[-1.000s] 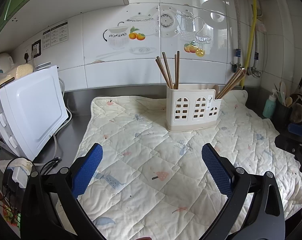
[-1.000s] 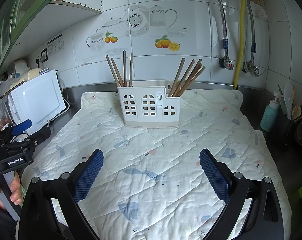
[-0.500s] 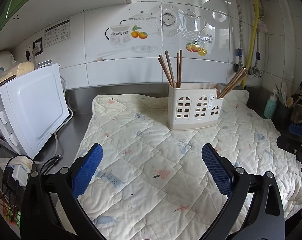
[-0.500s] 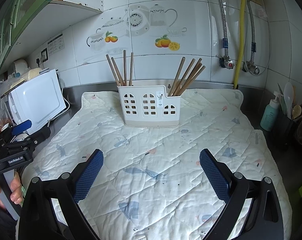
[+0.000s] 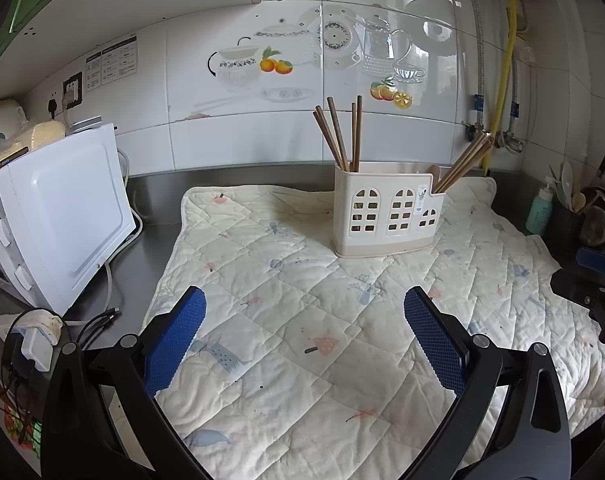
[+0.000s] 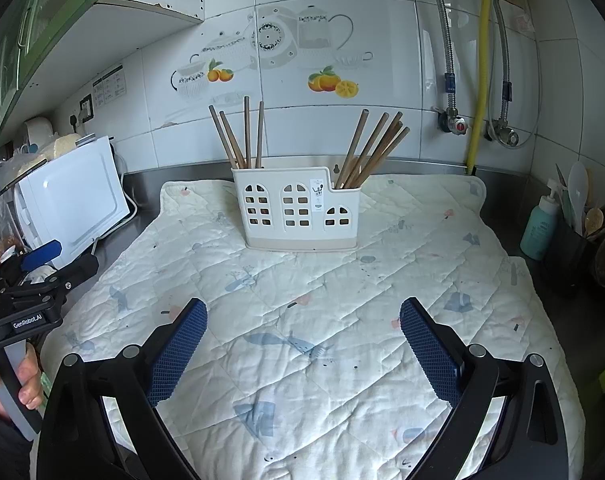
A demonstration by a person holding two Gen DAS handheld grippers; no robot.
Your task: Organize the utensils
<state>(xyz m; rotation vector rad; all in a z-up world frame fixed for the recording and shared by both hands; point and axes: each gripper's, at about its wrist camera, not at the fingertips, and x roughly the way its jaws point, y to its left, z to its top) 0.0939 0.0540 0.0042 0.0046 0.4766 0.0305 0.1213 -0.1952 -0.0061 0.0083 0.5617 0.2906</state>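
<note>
Centrally on the quilted mat (image 6: 342, 320) stands a cream utensil holder (image 6: 298, 210), its front pierced with arched window cut-outs and its right end stepped lower. Four brown chopsticks (image 6: 244, 136) lean upright in its tall left compartment; a larger bunch of chopsticks (image 6: 376, 148) fans to the right from the low right compartment. The middle compartment's contents cannot be made out. The holder sits toward the back of the mat, near the tiled wall (image 5: 262, 128). The left gripper (image 5: 304, 322) hovers over the mat's near part with its blue-padded fingers spread wide, grasping nothing. The right gripper (image 6: 302, 326) is likewise released and empty, well short of the holder. A white microwave (image 5: 62, 216) stands left of the mat.
</note>
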